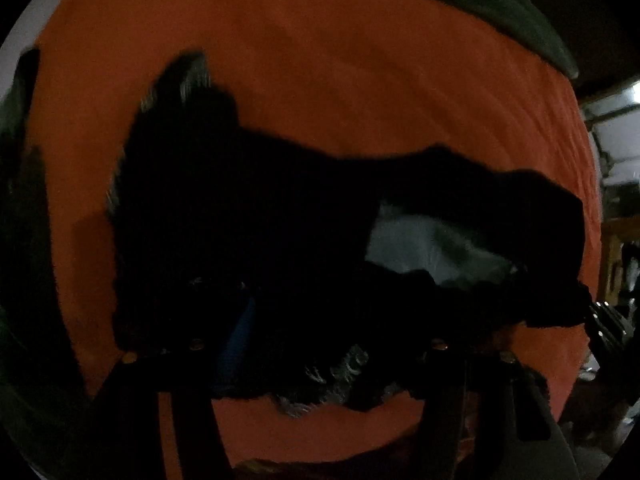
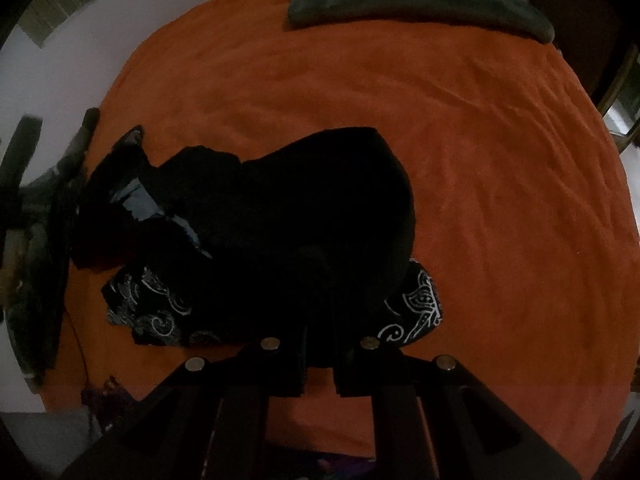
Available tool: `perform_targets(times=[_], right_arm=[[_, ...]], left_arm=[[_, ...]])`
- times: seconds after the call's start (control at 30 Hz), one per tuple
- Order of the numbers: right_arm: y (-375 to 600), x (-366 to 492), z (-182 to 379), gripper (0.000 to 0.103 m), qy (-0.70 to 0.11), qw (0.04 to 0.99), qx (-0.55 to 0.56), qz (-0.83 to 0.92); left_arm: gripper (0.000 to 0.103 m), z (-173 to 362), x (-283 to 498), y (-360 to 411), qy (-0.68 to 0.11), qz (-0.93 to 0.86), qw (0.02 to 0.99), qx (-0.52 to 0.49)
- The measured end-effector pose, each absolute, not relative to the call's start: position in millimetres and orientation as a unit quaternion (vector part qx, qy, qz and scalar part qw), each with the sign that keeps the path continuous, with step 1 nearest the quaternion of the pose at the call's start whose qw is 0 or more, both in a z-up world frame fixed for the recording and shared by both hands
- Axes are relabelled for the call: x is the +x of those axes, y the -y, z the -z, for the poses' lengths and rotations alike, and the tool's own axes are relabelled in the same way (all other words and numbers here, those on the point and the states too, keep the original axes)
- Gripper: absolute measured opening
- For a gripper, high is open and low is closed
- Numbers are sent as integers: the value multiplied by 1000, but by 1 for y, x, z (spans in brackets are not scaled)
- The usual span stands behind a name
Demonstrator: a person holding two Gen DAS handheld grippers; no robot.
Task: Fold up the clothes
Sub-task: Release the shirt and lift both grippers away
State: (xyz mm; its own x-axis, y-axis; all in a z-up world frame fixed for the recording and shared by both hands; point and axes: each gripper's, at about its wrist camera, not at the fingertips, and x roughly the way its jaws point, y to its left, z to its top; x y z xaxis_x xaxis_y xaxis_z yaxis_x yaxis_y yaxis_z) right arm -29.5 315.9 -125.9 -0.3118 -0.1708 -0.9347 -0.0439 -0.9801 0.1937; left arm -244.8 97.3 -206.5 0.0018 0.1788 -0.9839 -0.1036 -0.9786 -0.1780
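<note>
A black garment (image 2: 320, 200) lies in a heap on the orange sheet (image 2: 480, 160). A black cloth with a white swirl pattern (image 2: 416, 312) sticks out from under it. My right gripper (image 2: 320, 360) is shut on the near edge of the black garment, and dark cloth fills the narrow gap between its fingers. In the left wrist view the black garment (image 1: 240, 220) spreads wide, with a pale grey cloth (image 1: 420, 244) showing in a fold. My left gripper (image 1: 316, 364) hangs open over the garment's near edge and the patterned cloth (image 1: 340, 364). Its tips are lost against the black.
A folded grey-green blanket (image 2: 400, 0) lies at the far edge of the bed and also shows in the left wrist view (image 1: 500, 0). Bare orange sheet (image 1: 360, 80) stretches beyond and to the right of the heap. A small purple item (image 2: 104, 396) sits near the bed's front left corner.
</note>
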Motion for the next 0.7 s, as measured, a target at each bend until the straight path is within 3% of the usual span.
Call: perform_targets(times=[0.17,0.27,0.3,0.33,0.37,0.4,0.47,0.7], right_arm=[[-314,-33,129,8,88,34,587,804],[-311,-31,128,8,85,34,587,804],[-310,-30,129,8,84,34,588,804],[-310,-30,129,8,84,34,589,803],[-309,-29,130,8,84,33,590,803],[-310,-29,130,8,84,33,591,802],[-311,-29,133,8,87,32,592,801],[-342,-104,107,8,160,44,584,794]], left_arm=[[63,207,-264,-76,96,-708,78,-695],[62,196,-281,-79,64,-733,60,-675],[55,197,-284,-87,42,-738,64,-670],[27,198,-287,-96,20,-743,69,-666],[12,203,-287,-104,-16,-745,62,-664],[7,203,-286,-105,-27,-752,56,-656],[7,204,-284,-106,-47,-765,43,-640],[7,137,-324,-89,32,-806,43,-589]])
